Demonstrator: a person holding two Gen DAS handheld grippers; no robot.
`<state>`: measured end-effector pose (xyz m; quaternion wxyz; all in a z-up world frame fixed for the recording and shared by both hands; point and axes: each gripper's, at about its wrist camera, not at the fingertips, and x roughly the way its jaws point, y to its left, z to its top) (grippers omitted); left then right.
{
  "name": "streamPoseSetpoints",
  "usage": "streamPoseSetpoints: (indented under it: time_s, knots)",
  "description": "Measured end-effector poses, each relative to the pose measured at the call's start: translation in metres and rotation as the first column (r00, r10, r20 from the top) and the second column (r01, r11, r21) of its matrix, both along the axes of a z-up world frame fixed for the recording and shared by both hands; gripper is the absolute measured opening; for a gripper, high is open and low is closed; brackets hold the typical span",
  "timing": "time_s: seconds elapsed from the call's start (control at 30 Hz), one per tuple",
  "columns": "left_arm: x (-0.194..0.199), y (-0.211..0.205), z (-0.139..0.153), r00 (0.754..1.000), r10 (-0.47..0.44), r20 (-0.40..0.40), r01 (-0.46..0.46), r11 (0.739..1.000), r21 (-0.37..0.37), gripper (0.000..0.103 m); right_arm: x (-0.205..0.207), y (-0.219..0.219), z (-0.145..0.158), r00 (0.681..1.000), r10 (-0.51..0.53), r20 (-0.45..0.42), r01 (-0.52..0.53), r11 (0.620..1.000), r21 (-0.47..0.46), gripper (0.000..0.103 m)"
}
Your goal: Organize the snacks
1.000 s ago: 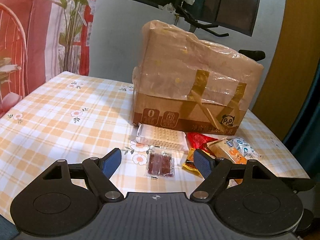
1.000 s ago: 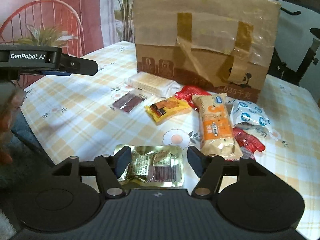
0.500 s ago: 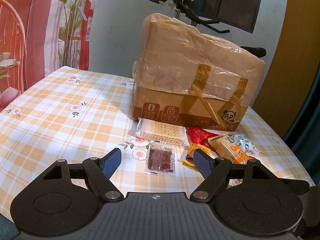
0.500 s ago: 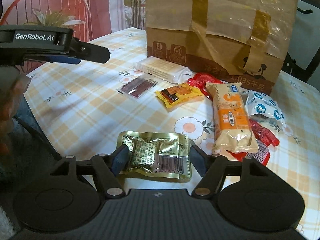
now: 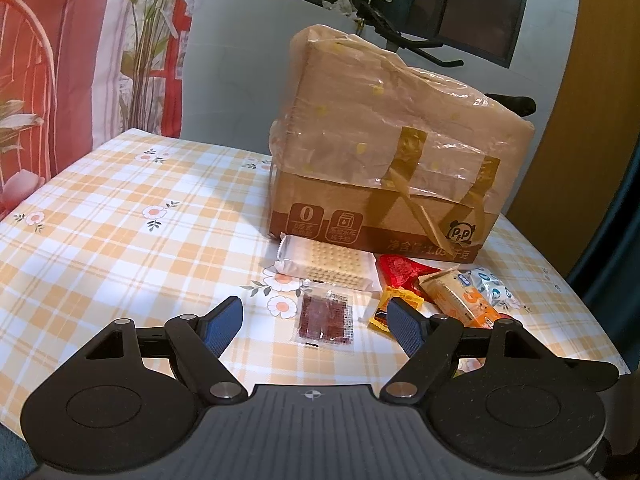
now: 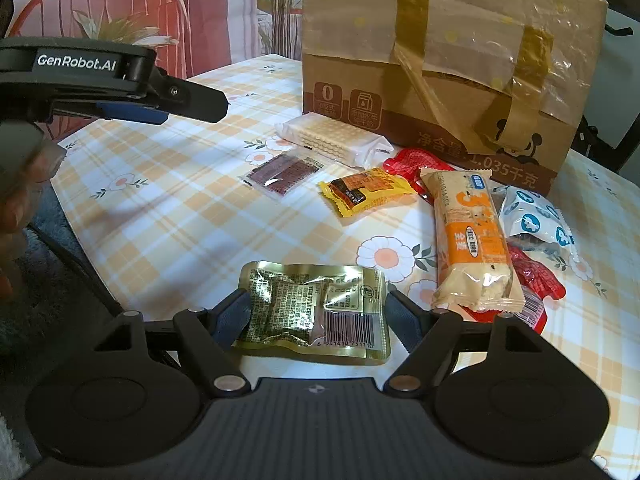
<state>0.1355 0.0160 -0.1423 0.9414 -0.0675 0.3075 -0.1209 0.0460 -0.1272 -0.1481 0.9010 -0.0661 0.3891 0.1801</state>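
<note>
Right wrist view: right gripper [image 6: 318, 316] straddles the gold pouch [image 6: 314, 312], jaws open, pads not pressing. Centre on it, then close. Left gripper [image 5: 314, 322] open, empty.

The left wrist camera is looking forward and downward along the left tongs [image 5: 314, 316], hovering over the near edge of the surface [image 5: 120, 216] and facing the cardboard box [image 5: 400, 168] beyond them. The right wrist camera is sitting closer and lower, tilting more steeply past the right tongs [image 6: 318, 312]. Both views are sharing the box, the white wafer pack [image 5: 326, 266] and the dark red sachet [image 5: 325, 314]; the right view is also catching the left tongs from the side.
</note>
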Motion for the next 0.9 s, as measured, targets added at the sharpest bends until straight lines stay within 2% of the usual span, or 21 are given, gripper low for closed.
streamPoseSetpoints:
  time_s: [0.37, 0.4, 0.43, 0.53, 0.7, 0.8, 0.9]
  knots:
    - [0.000, 0.000, -0.001, 1.000, 0.005, -0.002, -0.005, 1.000, 0.000, 0.081, -0.004, 0.003, 0.003, 1.000, 0.009, 0.010, -0.009, 1.000, 0.002, 0.062]
    - [0.000, 0.000, -0.001, 1.000, 0.005, -0.002, -0.005, 1.000, 0.000, 0.081, -0.005, 0.002, 0.004, 0.999, 0.031, 0.012, -0.032, 0.999, 0.026, 0.043]
    - [0.000, 0.000, -0.001, 1.000, 0.005, -0.002, -0.005, 1.000, 0.000, 0.081, -0.006, 0.004, 0.005, 0.998, 0.056, 0.018, -0.057, 0.998, 0.032, 0.031]
    - [0.000, 0.001, -0.001, 1.000, 0.005, -0.003, -0.005, 1.000, 0.001, 0.081, -0.012, 0.016, 0.006, 0.995, 0.090, 0.051, -0.088, 0.995, -0.037, 0.028]
    - [0.000, 0.001, -0.002, 1.000, 0.011, -0.009, -0.011, 1.000, -0.002, 0.081, -0.010, 0.010, 0.006, 0.996, 0.080, 0.043, -0.080, 0.997, 0.000, 0.028]
    - [0.000, 0.000, -0.002, 1.000, 0.012, -0.011, -0.012, 1.000, 0.000, 0.081, -0.007, 0.008, 0.004, 0.998, 0.032, 0.061, -0.030, 0.999, -0.030, 0.028]
    - [0.000, -0.001, -0.002, 1.000, 0.011, -0.016, -0.011, 1.000, 0.001, 0.081, 0.003, -0.006, 0.002, 0.997, -0.048, 0.056, 0.047, 0.999, 0.006, 0.028]
